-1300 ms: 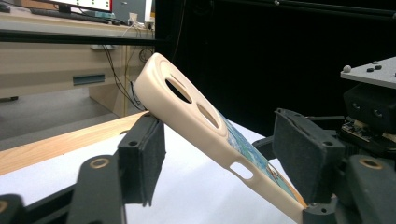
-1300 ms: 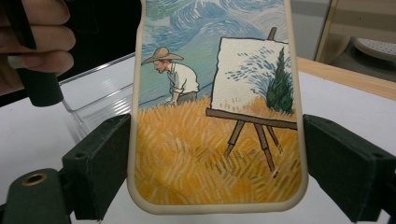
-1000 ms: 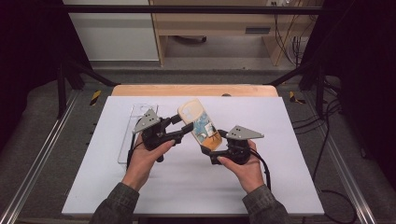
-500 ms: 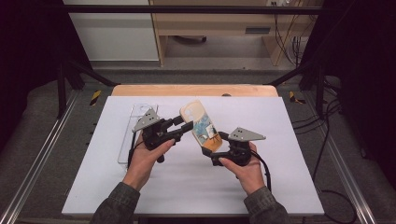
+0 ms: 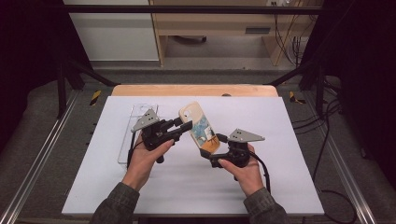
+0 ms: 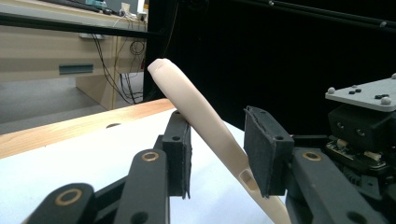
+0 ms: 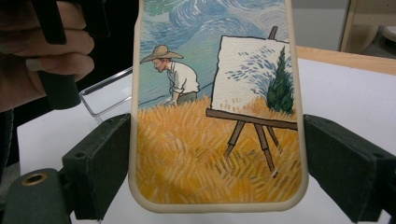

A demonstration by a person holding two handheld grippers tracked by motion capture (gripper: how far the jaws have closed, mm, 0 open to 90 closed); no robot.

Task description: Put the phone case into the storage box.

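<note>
A cream-rimmed phone case [image 5: 201,128] with a painted wheat-field picture hangs tilted above the white table [image 5: 187,191] between both grippers. My right gripper [image 5: 211,147] is shut on its lower end. In the right gripper view its pads press the two long sides of the case [image 7: 215,130], and the gripper [image 7: 217,163] holds it picture side up. My left gripper [image 5: 181,129] stands open at the case's upper end. In the left gripper view the case [image 6: 205,126] shows edge-on, leaning across the gap of the gripper [image 6: 217,154].
A clear plastic case [image 5: 140,133] lies flat on the table left of my left hand, and it also appears behind the hand [image 7: 107,95]. A wooden strip [image 5: 196,90] runs along the table's far edge. Black frame bars stand at both sides.
Both grippers and the case have drifted very slightly to the right. The right gripper's hold is unchanged.
</note>
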